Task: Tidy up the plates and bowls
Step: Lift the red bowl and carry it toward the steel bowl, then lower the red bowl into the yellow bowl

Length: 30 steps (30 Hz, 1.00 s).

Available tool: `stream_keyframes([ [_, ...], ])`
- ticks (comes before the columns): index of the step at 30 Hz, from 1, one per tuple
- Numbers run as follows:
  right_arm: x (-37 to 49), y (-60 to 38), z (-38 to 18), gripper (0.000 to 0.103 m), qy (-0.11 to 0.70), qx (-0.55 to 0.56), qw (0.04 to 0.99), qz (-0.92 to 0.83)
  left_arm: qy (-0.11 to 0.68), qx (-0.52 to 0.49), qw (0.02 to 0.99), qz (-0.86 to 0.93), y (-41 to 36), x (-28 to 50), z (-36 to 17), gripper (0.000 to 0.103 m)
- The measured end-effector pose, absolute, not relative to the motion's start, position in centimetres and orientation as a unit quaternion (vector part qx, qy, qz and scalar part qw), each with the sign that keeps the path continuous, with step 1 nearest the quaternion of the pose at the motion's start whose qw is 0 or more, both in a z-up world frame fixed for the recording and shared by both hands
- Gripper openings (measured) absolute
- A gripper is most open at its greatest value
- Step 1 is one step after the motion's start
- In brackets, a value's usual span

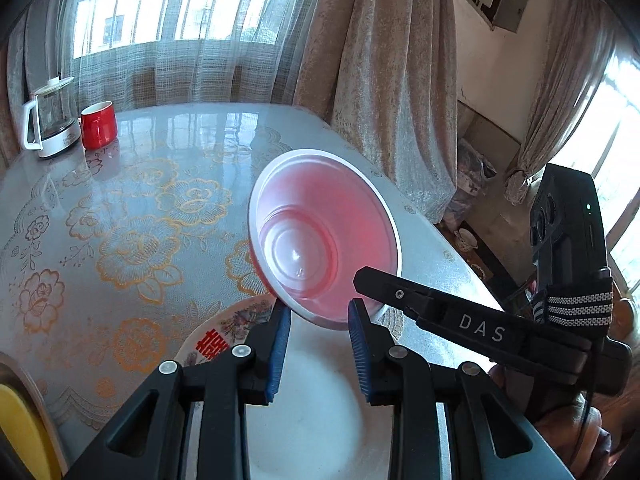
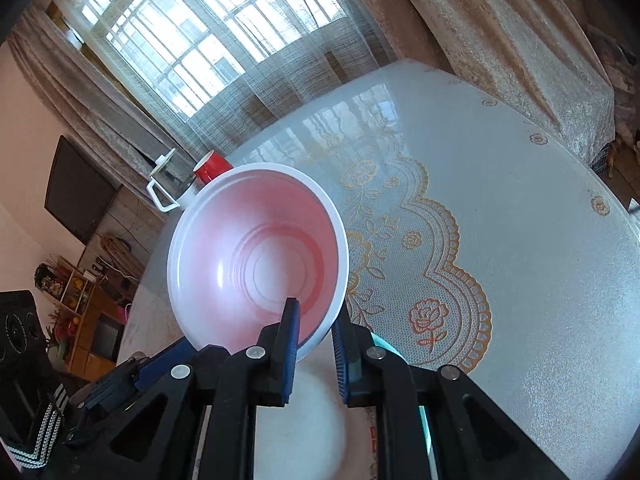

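A bowl [image 1: 320,240], pink inside and red outside with a white rim, hangs tilted above the table with its mouth towards both cameras. My right gripper [image 2: 316,320] is shut on the bowl [image 2: 256,264] at its lower rim, one pad inside and one outside. In the left wrist view the right gripper [image 1: 364,280] reaches in from the right. My left gripper [image 1: 318,312] has its blue pads apart, and the bowl's low edge lies just between their tips. Under both grippers lies a white plate [image 1: 320,380] with a floral rim and a red character.
The table [image 1: 140,200] has a glossy cloth with a gold flower pattern. A glass kettle [image 1: 50,120] and a red mug [image 1: 99,124] stand at its far left corner. A teal rim [image 2: 390,354] shows beside the plate [image 2: 316,420]. Curtains hang close behind the table's far and right edges.
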State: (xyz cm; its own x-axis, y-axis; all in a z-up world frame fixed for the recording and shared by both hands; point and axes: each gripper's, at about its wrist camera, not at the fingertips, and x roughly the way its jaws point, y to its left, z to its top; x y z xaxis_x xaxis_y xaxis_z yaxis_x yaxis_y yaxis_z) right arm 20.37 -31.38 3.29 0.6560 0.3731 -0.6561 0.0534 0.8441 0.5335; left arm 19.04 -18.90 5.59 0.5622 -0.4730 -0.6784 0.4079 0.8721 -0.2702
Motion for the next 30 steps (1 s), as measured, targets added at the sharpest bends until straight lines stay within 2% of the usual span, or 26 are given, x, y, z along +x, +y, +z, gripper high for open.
stream_keyframes([
  [13, 19.6, -26.7, 4.2, 0.016, 0.405, 0.250, 0.869, 0.137, 0.376, -0.068, 0.895, -0.229, -13.2, 15.9, 6.2, 0.030],
  [30, 18.7, -14.4, 5.2, 0.016, 0.426, 0.173, 0.853, 0.248, 0.344, -0.115, 0.920, -0.147, -0.4, 9.1, 5.7, 0.030],
])
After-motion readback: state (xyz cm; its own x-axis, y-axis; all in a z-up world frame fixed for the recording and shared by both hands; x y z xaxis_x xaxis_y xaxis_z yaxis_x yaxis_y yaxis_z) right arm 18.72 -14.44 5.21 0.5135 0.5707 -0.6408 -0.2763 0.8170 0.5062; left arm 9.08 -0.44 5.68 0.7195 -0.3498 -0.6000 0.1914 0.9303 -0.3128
